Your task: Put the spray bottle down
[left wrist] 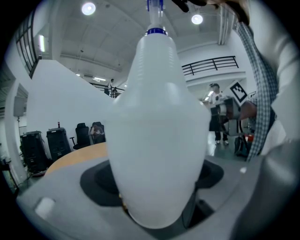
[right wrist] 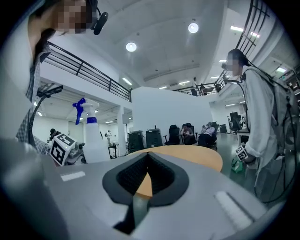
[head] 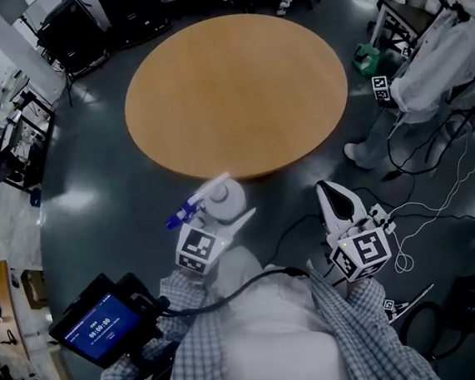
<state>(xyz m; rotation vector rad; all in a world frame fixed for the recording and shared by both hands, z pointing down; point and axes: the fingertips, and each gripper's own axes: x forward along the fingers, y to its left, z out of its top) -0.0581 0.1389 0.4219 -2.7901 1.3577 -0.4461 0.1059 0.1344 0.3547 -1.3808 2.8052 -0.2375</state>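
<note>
The left tool grips the white spray bottle near the round worktop's edge; the right tool is closed and empty.

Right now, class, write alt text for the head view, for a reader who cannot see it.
Seen from above, the left gripper holds a white spray bottle with a blue trigger, just short of a round wooden table. The right gripper, empty and shut, hangs beside it; another person stands at upper right.
</note>
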